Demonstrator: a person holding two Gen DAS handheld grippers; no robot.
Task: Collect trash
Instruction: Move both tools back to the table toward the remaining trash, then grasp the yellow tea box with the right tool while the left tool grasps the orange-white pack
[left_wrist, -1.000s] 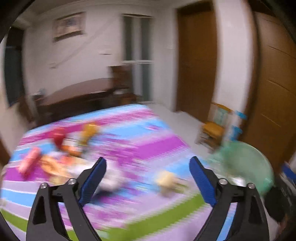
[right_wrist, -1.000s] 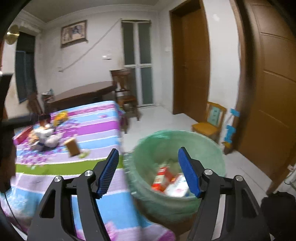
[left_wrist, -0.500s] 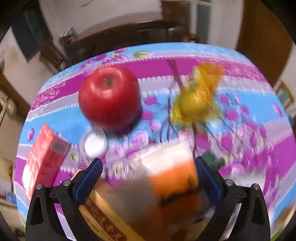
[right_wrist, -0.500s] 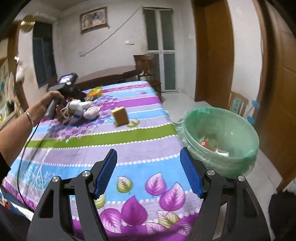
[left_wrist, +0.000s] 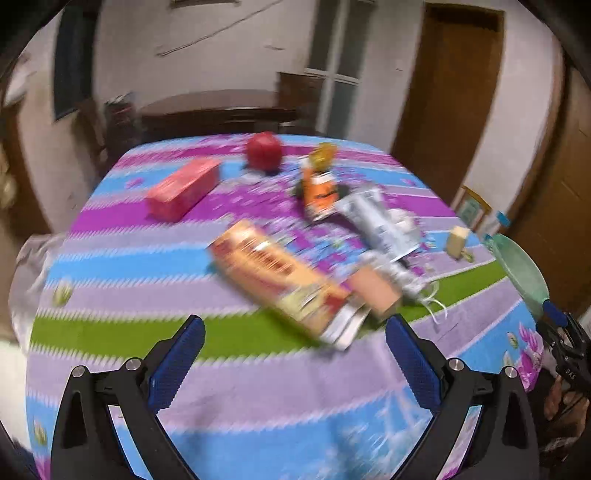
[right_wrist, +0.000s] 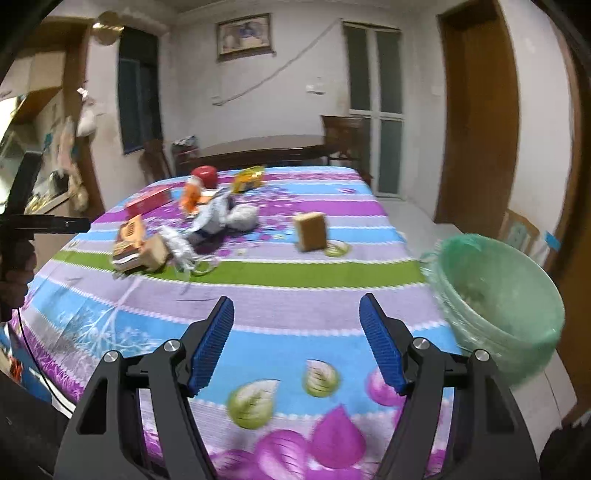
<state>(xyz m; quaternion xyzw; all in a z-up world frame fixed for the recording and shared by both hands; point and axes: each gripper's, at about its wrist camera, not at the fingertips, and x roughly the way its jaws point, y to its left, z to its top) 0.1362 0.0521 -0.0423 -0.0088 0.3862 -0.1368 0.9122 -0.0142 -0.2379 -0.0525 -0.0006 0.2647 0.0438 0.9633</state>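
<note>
The left tongs (left_wrist: 291, 365) stand wide open with nothing between the pads, over the striped cloth of the bench (left_wrist: 240, 391). Just ahead of them lies a long orange box (left_wrist: 280, 280), blurred, with a small tan box (left_wrist: 376, 291) touching its right end. Further ahead and right lies a silver wrapper (left_wrist: 380, 221); beyond it an orange carton (left_wrist: 319, 190), a yellow wrapper (left_wrist: 323, 153) and an apple (left_wrist: 264, 149). A red box (left_wrist: 184, 188) lies ahead to the left.

The right tongs (right_wrist: 297, 343) are also wide open and empty. The trash pile sits ahead to their left, a tan block (right_wrist: 312, 230) straight ahead, and the green-lined bin (right_wrist: 498, 295) close on their right, beside the bench edge
</note>
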